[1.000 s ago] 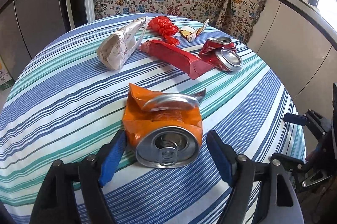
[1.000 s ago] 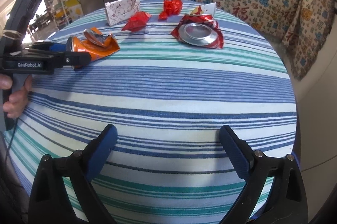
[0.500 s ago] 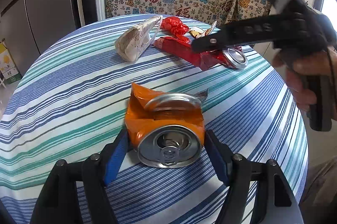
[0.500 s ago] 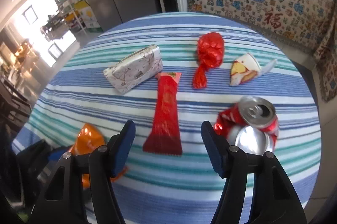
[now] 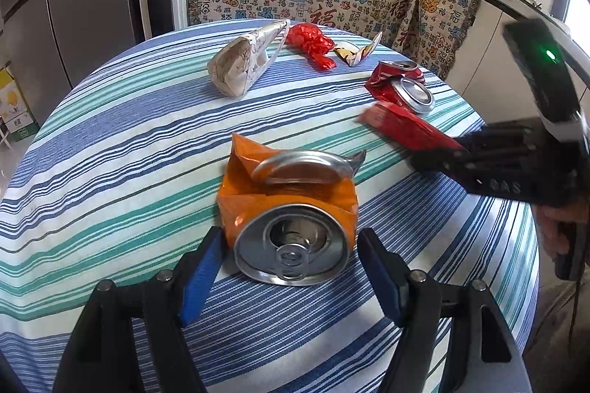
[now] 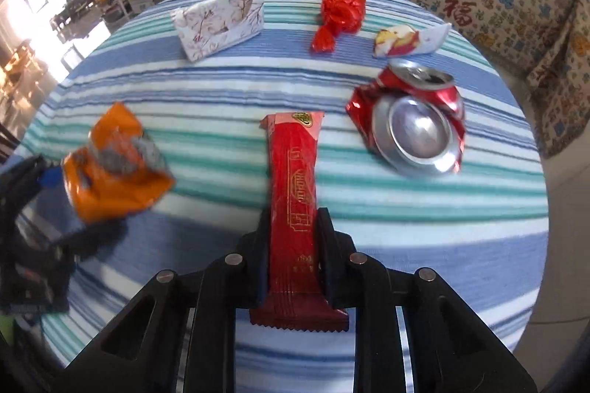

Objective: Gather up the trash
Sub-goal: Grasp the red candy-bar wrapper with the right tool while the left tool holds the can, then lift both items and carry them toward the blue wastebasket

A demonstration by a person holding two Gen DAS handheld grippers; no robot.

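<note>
Here the right hand-held gripper (image 6: 293,256) pinches the red wrapper (image 6: 295,193) for removal, while the left hand-held gripper (image 5: 289,267), spread, brackets the orange can (image 5: 291,208).

Counted two crushed cans: one orange (image 5: 291,208), one red (image 5: 402,90); one long red wrapper (image 6: 295,204); one crumpled red bag (image 6: 341,14); one patterned paper pouch (image 6: 221,22); one torn packet scrap (image 6: 405,40); two grippers: left (image 5: 291,273), right (image 6: 293,245)

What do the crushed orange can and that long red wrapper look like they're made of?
Orange can: thin metal, likely aluminium, with sharp creases, bare shiny silver ends and a glossy orange printed wall.
Red wrapper: probably plastic film, glossy, with gold print, fine lengthwise pleats and a zigzag-cut sealed end, pinched in the right tongs.
</note>
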